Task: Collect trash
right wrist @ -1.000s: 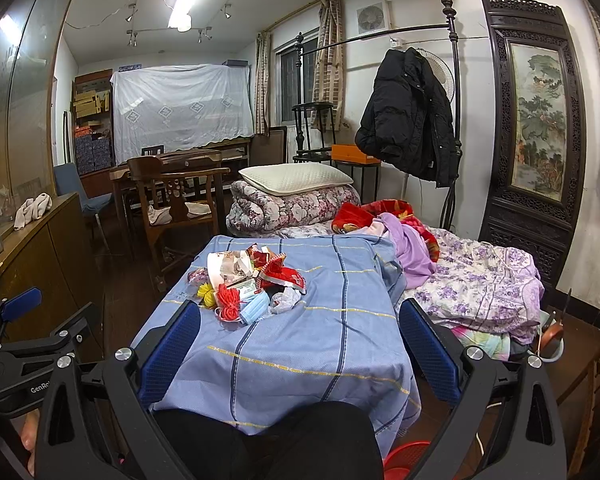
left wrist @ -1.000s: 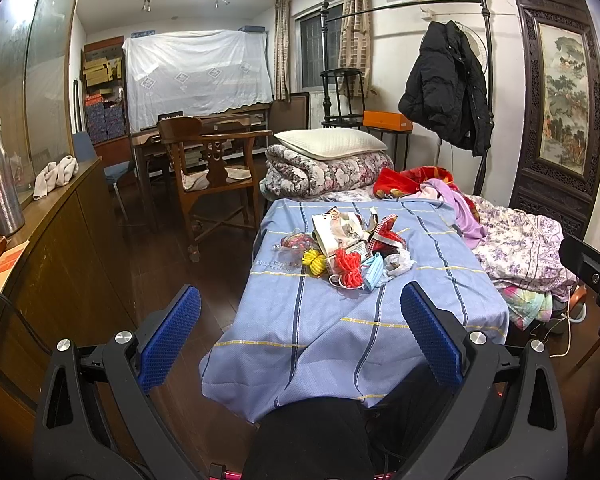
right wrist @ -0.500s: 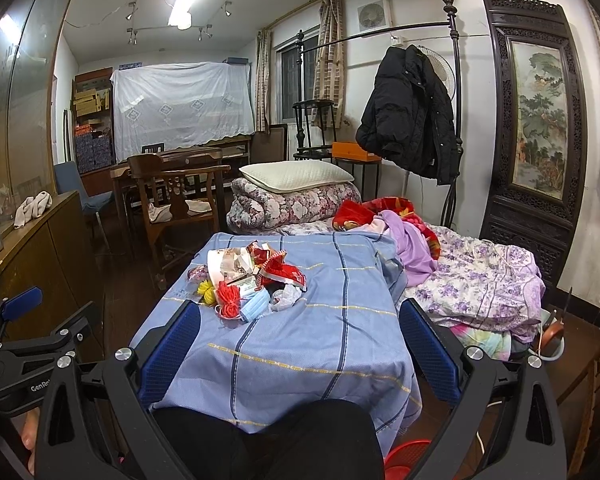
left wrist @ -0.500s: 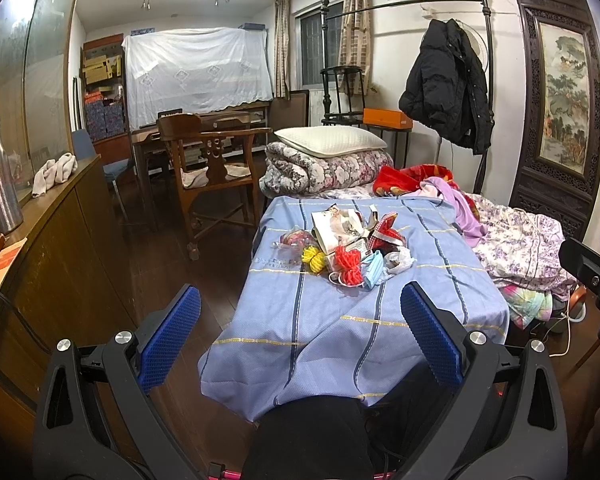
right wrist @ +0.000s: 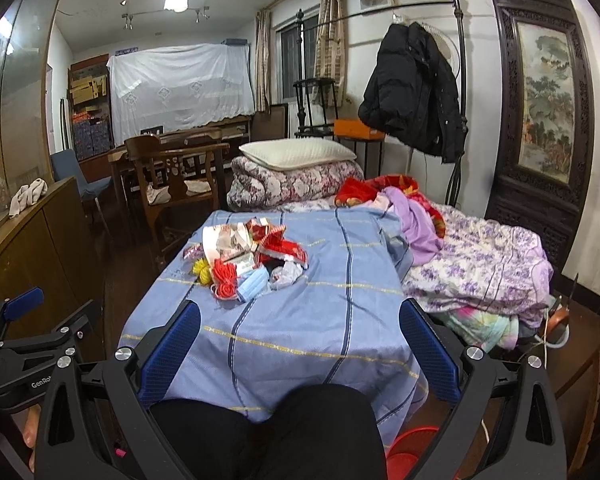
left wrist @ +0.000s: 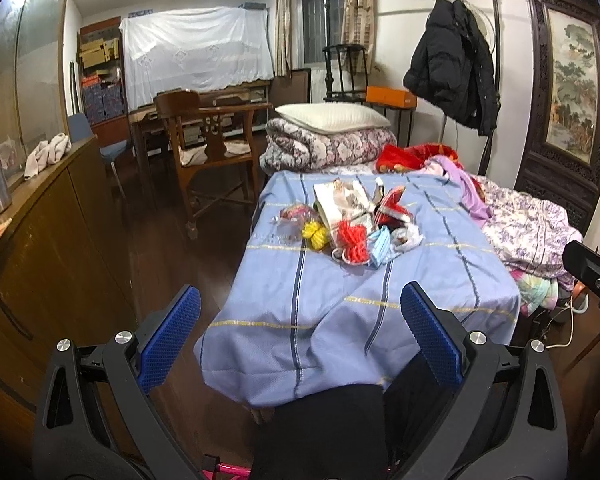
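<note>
Both grippers have edged closer to the blue tablecloth [right wrist: 300, 332]; the trash pile [right wrist: 246, 260] lies mid-cloth, well ahead. Left gripper [left wrist: 300, 320] and right gripper [right wrist: 300, 336] gape wide, empty.

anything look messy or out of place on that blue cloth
Yes. A heap of trash sits on the blue checked cloth: a blue face mask, red netting, a yellow scrap and torn wrappers, all jumbled together. Both grippers, left and right, are open and short of it.
</note>
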### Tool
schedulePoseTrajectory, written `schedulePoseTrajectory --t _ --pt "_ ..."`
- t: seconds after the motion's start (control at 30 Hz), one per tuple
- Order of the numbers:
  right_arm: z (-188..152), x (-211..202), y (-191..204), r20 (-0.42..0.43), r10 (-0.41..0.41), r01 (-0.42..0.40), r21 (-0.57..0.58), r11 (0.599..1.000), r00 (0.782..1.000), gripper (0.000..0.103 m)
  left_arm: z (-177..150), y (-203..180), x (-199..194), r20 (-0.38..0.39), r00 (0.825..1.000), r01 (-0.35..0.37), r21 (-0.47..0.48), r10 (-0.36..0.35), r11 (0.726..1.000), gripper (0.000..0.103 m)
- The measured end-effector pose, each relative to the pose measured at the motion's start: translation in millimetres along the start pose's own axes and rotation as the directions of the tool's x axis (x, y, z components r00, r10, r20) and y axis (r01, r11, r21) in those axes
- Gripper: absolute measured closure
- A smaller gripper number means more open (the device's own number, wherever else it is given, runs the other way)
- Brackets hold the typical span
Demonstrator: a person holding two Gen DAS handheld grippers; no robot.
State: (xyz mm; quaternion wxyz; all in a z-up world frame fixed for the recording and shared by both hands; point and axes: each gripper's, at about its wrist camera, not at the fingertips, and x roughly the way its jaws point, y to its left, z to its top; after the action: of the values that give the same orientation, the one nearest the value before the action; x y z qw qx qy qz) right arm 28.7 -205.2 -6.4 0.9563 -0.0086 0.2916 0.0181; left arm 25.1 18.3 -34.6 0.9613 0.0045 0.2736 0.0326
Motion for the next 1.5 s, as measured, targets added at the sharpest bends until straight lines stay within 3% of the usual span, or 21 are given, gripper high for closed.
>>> schedulePoseTrajectory --t 0.13,0.27,0.47,0.63,0.67,0.83,1.23,1.43,1.5 --pt "-5 24 -7 0.036 0.009 -0.009 -0.001 1.000 0.999 0.006 -5 3 25 -0.056 0.998 -0.014 -0.001 0.014 1.000 0.006" --pt "-10 62 -21 -0.024 0.020 -0.019 0.011 1.000 1.000 0.006 -15 12 56 -0.121 0.992 -0.023 -0.016 0.021 1.000 0.006" --pt "-19 108 -38 -0.082 0.075 -0.069 0.071 0.995 0.994 0.006 -34 21 107 -0.229 0.973 -0.034 -0.011 0.031 0.999 0.006" --pt "-28 158 -44 -0.133 0.106 -0.095 0.087 0.992 0.985 0.011 -36 16 147 -0.318 0.948 0.007 -0.016 -0.011 1.000 0.006" --pt "-30 166 -39 -0.142 0.155 -0.135 0.144 0.980 0.978 0.015 -32 14 152 -0.321 0.947 0.015 -0.009 -0.017 1.000 0.006" --pt "-36 202 -44 -0.179 0.203 -0.165 0.205 0.965 0.963 0.022 -2 -1 186 -0.314 0.947 0.067 -0.001 -0.064 0.998 0.006" --pt "-49 228 -63 -0.159 0.112 -0.085 0.169 0.982 0.981 0.024 49 -45 256 -0.282 0.949 0.147 0.009 -0.139 0.989 0.007" --pt "-57 230 -50 -0.133 0.042 -0.034 0.064 0.997 0.990 0.022 51 -57 278 -0.283 0.948 0.160 0.036 -0.144 0.986 0.039" --pt "-60 231 -44 -0.127 0.015 -0.013 0.015 1.000 0.992 0.018 49 -54 280 -0.292 0.942 0.183 0.024 -0.168 0.983 0.060"
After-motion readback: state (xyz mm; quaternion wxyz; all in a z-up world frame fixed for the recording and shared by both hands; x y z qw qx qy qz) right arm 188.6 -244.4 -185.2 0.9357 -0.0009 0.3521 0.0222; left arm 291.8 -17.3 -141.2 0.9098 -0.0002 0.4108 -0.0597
